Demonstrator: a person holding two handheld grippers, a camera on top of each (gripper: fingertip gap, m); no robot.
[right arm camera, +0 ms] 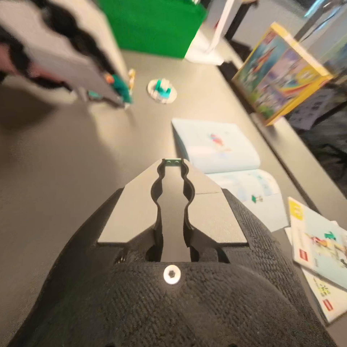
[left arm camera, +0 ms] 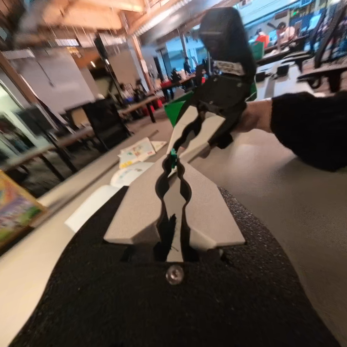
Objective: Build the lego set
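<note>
In the left wrist view my left gripper [left arm camera: 173,159] is shut on a small green and teal lego build [left arm camera: 173,156], held above the grey table. My right gripper [left arm camera: 181,150] comes in from a hand in a black sleeve, its tips right beside that build. In the right wrist view my right gripper [right arm camera: 172,161] is shut on a small green plate [right arm camera: 172,161] with two studs. The left gripper [right arm camera: 120,93] shows at the upper left there, holding the teal build [right arm camera: 120,87], which has an orange part and a pale yellow part.
A paper plate [right arm camera: 169,97] with teal and white pieces lies on the table [right arm camera: 93,150]. An open instruction booklet [right arm camera: 216,146] and more booklets [right arm camera: 319,247] lie to the right. A lego box [right arm camera: 281,71] stands at the table's edge. A green bin [right arm camera: 154,24] stands at the back.
</note>
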